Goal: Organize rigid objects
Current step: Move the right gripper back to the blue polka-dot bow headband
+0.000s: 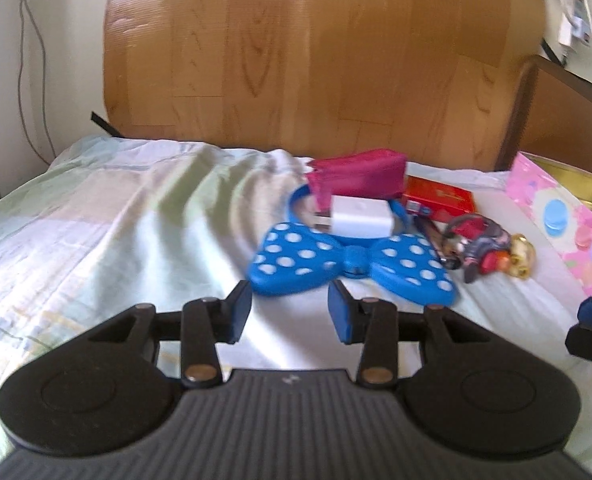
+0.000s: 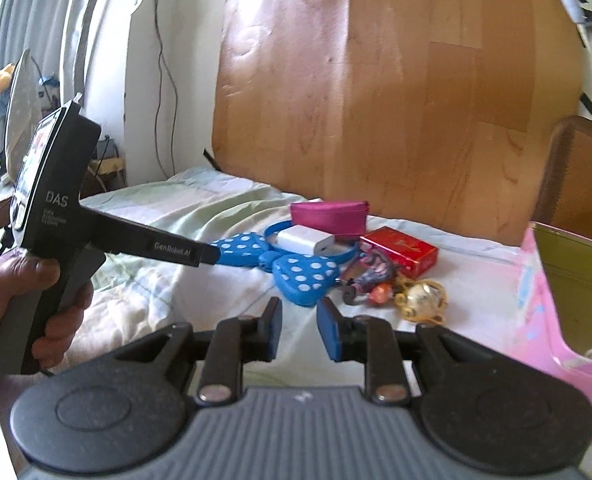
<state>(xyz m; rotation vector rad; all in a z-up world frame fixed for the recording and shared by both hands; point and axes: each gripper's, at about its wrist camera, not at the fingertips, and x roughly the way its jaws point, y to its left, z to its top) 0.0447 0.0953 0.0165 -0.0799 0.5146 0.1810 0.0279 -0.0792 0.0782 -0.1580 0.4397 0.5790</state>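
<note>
Left gripper (image 1: 290,312) hovers low over the bedsheet (image 1: 116,220), fingers parted, holding nothing. Just beyond: blue polka-dot bow headband (image 1: 351,264), white charger (image 1: 359,218) lying on it (magenta pouch (image 1: 357,178) behind). Right gripper (image 2: 299,330) likewise parted, empty. Pink tin (image 2: 551,312) stands right of the pile.

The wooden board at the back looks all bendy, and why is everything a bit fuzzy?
Left wrist view: the fisheye lens bows the board outward at its edges; the bow and charger look soft, and the sheet is bright with daylight. Right wrist view: the same curving, with blur strongest toward the edges, as on the pink box.
</note>
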